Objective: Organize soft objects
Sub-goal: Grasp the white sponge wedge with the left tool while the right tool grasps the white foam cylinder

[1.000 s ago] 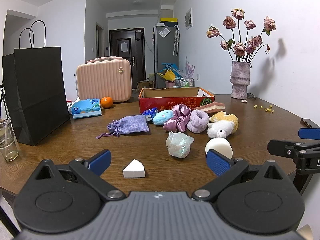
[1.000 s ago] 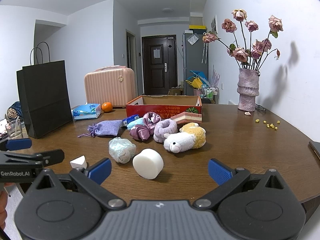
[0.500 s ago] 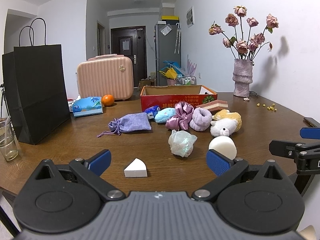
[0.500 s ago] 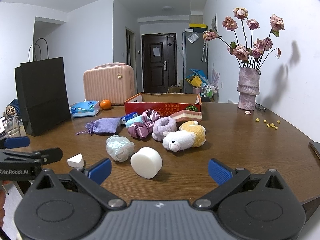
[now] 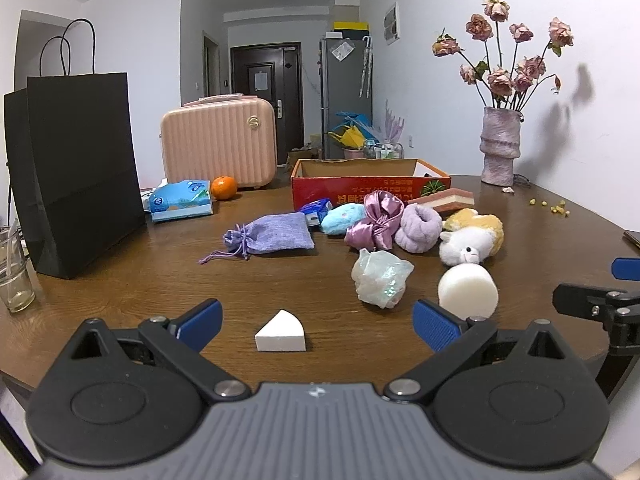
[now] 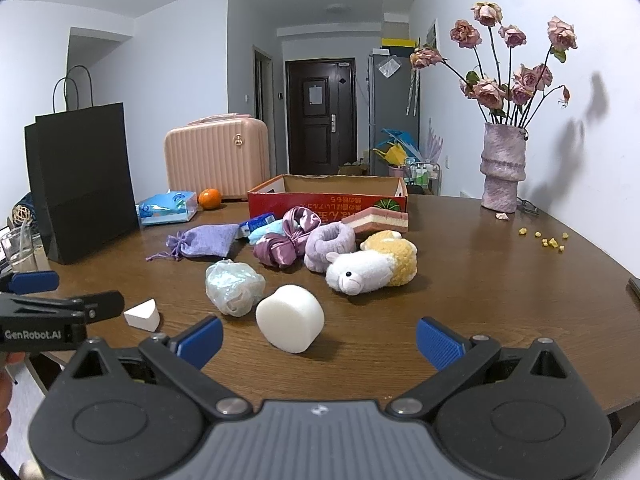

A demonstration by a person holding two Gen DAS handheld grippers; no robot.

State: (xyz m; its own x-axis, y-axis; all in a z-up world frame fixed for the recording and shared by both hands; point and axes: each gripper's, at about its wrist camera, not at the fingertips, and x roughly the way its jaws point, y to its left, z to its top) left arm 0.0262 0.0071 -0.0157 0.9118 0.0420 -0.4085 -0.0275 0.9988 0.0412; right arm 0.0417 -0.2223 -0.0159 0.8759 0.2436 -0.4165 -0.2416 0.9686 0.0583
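Both claws, left claw (image 5: 316,320) and right claw (image 6: 319,334), are held spread and empty above the counter (image 6: 500,280); nothing is gripped yet. The sponge wedge (image 5: 281,332) and foam cylinder (image 6: 290,317) lie nearest, probably destined for the red box (image 6: 328,200), so a descent and pinch is called for

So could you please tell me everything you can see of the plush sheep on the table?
The plush sheep lies on its side on the wooden table, its white fleecy head with a black bead eye facing the cameras, its body yellow and woolly. It leans against the lilac fluffy scrunchie, in front of the layered sponge. Neither gripper touches it.
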